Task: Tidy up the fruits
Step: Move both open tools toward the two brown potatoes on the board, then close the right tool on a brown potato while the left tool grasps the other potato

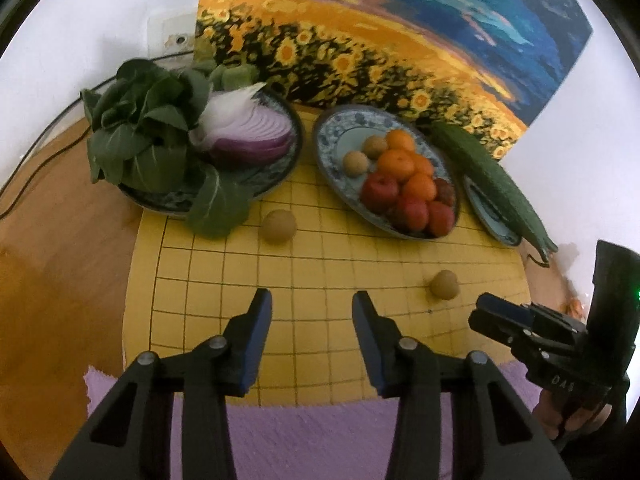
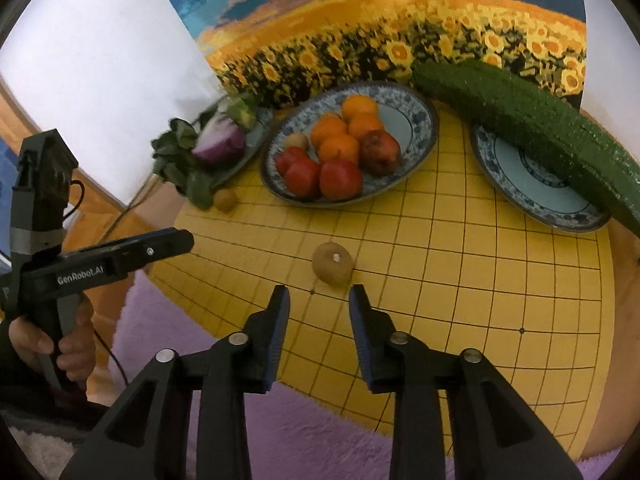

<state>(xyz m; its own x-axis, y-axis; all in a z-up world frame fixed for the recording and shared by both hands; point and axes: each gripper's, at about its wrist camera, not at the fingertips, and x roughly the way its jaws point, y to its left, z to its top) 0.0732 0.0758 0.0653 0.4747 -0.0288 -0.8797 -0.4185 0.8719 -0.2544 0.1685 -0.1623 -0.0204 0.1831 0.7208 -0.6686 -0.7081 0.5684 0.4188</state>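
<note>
Sorting nearly finished: two small brown fruits remain loose on the yellow grid board.

The fruit plate already holds oranges and red fruits; the right gripper, jaws apart and empty, faces the nearer brown fruit, the left gripper equally empty, the farther brown fruit beside the vegetable plate.

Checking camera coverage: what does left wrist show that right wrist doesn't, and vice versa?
Left wrist only: two small brown fruits at the back of the fruit plate, and the wall socket.
Right wrist only: the person's hand on the left gripper's handle, and the stem end of the near brown fruit, just ahead of the open right gripper.
Both: the oranges, red fruits, halved onion, greens, cucumber, yellow grid board and sunflower painting.
</note>
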